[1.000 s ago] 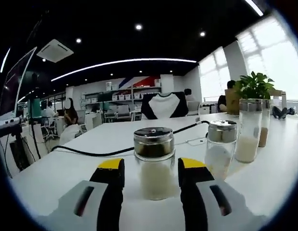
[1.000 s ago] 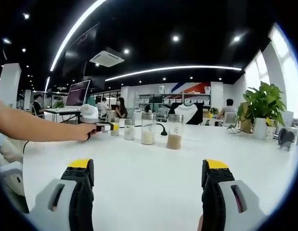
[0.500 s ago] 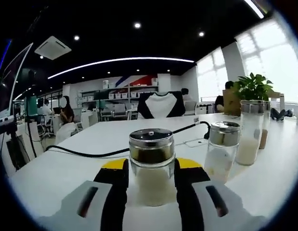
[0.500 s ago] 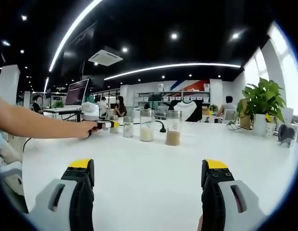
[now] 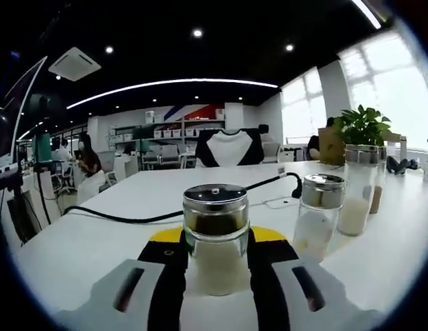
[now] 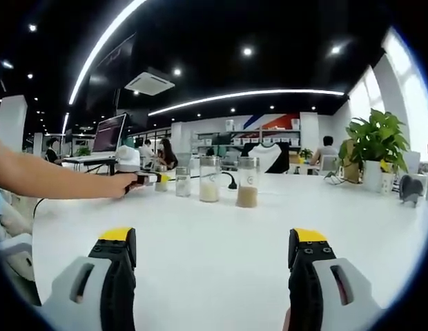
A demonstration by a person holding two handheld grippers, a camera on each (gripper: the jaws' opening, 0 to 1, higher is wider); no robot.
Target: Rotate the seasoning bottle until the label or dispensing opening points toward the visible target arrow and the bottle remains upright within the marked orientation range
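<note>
in the left gripper view, my left gripper (image 5: 215, 258) has its two yellow-tipped jaws pressed against either side of the seasoning bottle (image 5: 215, 234), so i read it as clamped on the glass body below the metal cap. the bottle stands upright on the white table (image 5: 96, 241), well in from the edges, with pale granules in its lower half. just to its right stands a second shaker (image 5: 317, 215), and beyond that a taller jar (image 5: 357, 186); a black cable (image 5: 152, 217) runs across the table behind them. i can't make out a target arrow or a label from here.

in the right gripper view, my right gripper (image 6: 217, 272) hangs with its jaws spread wide over bare table, holding nothing. toward the far side i see the row of jars (image 6: 224, 181), with my left forearm (image 6: 55, 179) reaching in to the bottle at the row's left end.

i judge the grasp step is done and the twist is next. that calls for turning my wrist about the bottle's vertical axis, keeping it upright and clear of the neighbouring shaker.
</note>
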